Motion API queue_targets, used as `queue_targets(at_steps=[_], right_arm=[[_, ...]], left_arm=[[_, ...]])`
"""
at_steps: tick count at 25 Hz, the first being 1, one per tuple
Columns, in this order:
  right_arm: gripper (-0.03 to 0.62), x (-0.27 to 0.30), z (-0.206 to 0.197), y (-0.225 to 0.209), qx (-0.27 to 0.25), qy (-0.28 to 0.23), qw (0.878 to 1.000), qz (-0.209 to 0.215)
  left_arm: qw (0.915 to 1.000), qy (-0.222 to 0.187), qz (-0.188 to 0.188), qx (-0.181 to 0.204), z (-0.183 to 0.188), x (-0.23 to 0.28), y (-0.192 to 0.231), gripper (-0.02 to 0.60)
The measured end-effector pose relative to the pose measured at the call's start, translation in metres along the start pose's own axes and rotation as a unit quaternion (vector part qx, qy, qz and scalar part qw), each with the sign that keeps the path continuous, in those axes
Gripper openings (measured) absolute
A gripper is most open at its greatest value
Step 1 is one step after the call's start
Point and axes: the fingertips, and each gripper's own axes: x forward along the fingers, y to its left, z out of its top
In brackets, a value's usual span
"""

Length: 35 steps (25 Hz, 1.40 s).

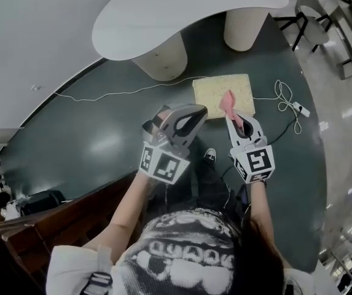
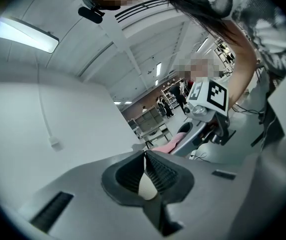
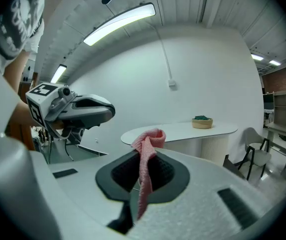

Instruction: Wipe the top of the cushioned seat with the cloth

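Observation:
The cushioned seat [image 1: 223, 94] is a pale yellow square pad low on the dark green floor, ahead of me. A pink cloth [image 1: 230, 107] hangs from my right gripper [image 1: 234, 117], which is shut on it, held high over the seat's near right part. In the right gripper view the cloth [image 3: 147, 159] is pinched between the jaws and sticks up past the tips. My left gripper [image 1: 195, 113] is shut with nothing in it, held beside the right one, left of the seat. Its jaws meet at the tips in the left gripper view [image 2: 145, 156].
A white curved table [image 1: 182, 11] on two round cream pedestals [image 1: 161, 57] stands just beyond the seat. A white cable with a plug block [image 1: 300, 109] lies on the floor at the seat's right. A chair [image 1: 311, 23] stands far right. Dark wooden furniture [image 1: 53, 223] is at lower left.

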Motion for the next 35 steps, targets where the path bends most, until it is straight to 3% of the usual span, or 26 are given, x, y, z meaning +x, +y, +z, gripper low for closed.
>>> queue_targets(at_steps=[7,14,26,35], right_arm=[[0.009,0.062,-0.051,-0.035,-0.006,0.051,0.999,0.011],[0.009,0.160,-0.128,-0.067,-0.014,0.114,0.992,0.044],[0.009,0.278,-0.303,-0.080,0.015,0.223,0.969,0.107],[0.009,0.334,-0.381,-0.091,0.047,0.261,0.957,0.120]], left_arm=[[1.0000,-0.001,0.000,0.001,-0.050,0.022,0.029,0.012],[0.9999,0.014,0.008,0.001,-0.140,0.057,0.056,0.012],[0.9993,0.017,-0.009,0.032,-0.262,0.108,0.034,0.012],[0.9980,0.036,-0.024,0.046,-0.319,0.123,0.014,0.012]])
